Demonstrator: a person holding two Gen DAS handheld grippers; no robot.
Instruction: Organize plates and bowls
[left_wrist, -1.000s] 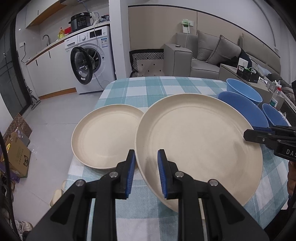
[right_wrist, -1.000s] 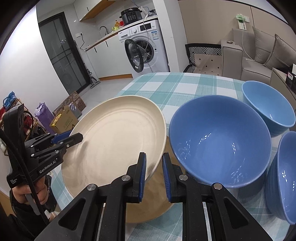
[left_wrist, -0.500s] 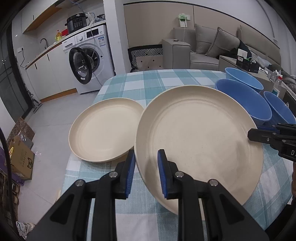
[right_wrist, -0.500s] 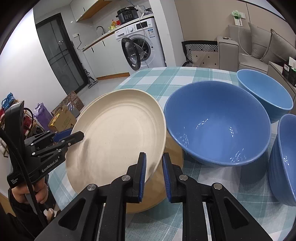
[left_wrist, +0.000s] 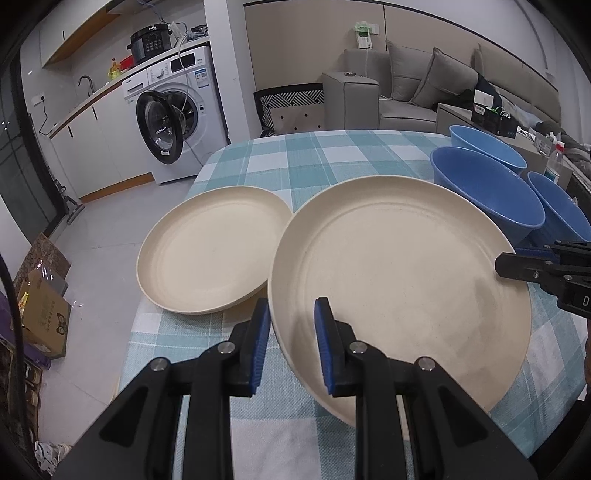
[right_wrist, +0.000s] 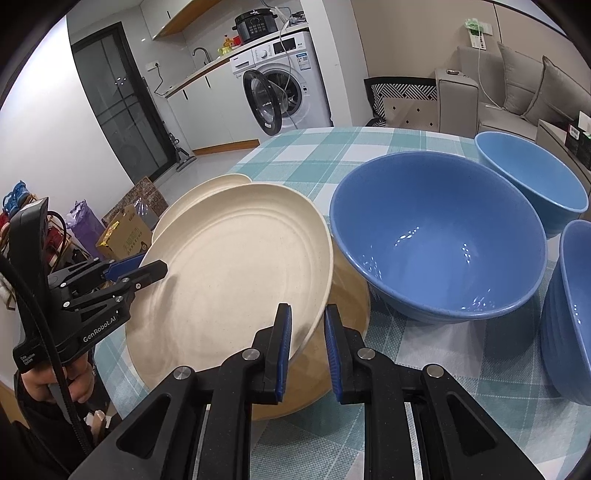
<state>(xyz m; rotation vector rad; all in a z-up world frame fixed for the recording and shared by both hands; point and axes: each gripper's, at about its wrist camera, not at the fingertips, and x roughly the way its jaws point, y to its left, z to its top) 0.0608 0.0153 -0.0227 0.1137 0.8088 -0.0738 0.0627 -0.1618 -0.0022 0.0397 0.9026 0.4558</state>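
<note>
Plates and bowls sit on a bench (left_wrist: 295, 158) covered by a teal-and-white checked cloth. One cream plate (left_wrist: 399, 280) is raised off the cloth and tilted, gripped at two opposite edges. The left hand-held gripper (left_wrist: 291, 343) pinches its near rim, with one blue pad under the rim and the other on the inner face. The right hand-held gripper (right_wrist: 308, 347) pinches the opposite rim of the same plate (right_wrist: 236, 273) in the same manner; its jaws stand nearly together with the rim between them. In the left wrist view the right hand-held gripper (left_wrist: 517, 264) enters from the right edge and meets the plate's far rim. In the right wrist view the left hand-held gripper (right_wrist: 146, 267) meets the plate's left rim, and a person's hand (right_wrist: 55, 384) holds its handle.

A second cream plate (left_wrist: 214, 254) lies flat on the cloth just left of the held plate, their rims close together; whether they touch cannot be told. Three blue bowls stand upright to the right of the held plate: a large bowl (right_wrist: 439, 240) nearest it, another bowl (right_wrist: 532, 177) beyond that one, and a third bowl (right_wrist: 572, 314) at the right edge of the right wrist view. Under the held plate, a tan round surface (right_wrist: 343, 291) shows in the right wrist view; what it is cannot be told.
</note>
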